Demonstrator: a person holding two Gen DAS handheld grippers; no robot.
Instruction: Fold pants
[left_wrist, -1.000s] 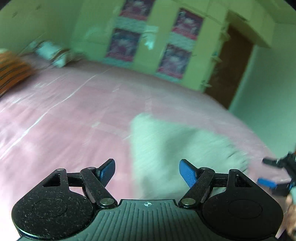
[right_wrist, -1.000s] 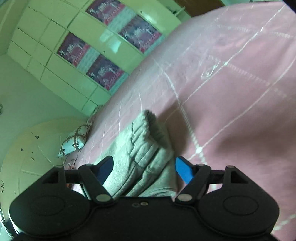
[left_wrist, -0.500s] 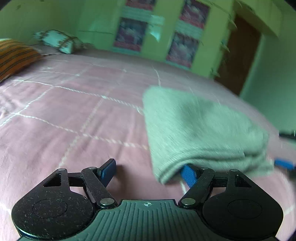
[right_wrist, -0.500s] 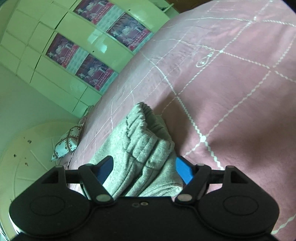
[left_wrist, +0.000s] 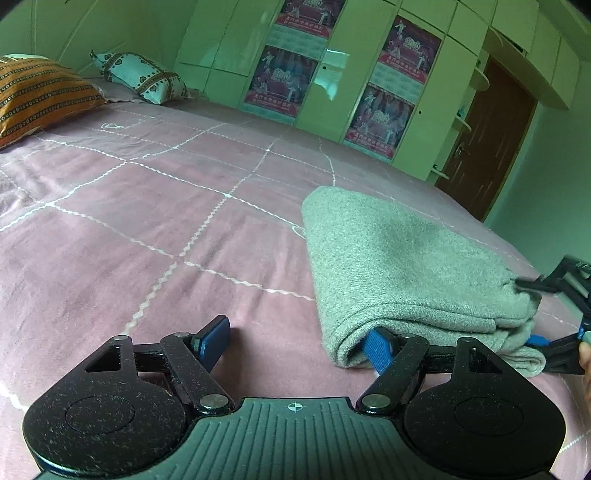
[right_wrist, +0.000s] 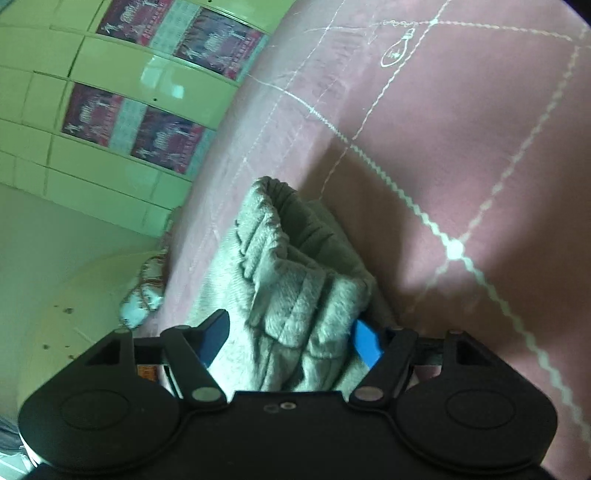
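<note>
Grey pants (left_wrist: 399, 258) lie folded on pink bedspread (left_wrist: 147, 229). Left gripper (left_wrist: 295, 341) spread wide, one finger under the fold edge; right gripper (right_wrist: 290, 338) spread, straddling the waistband, likely to square the stack.

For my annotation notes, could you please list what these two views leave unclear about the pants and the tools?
- Left wrist view: the left tool has its right fingertip tucked under the grey pants, which hide it.
- Left wrist view: the right tool is cut off by the frame edge.
- Right wrist view: the bunched pants hide the layers beneath and the bed under them.
</note>
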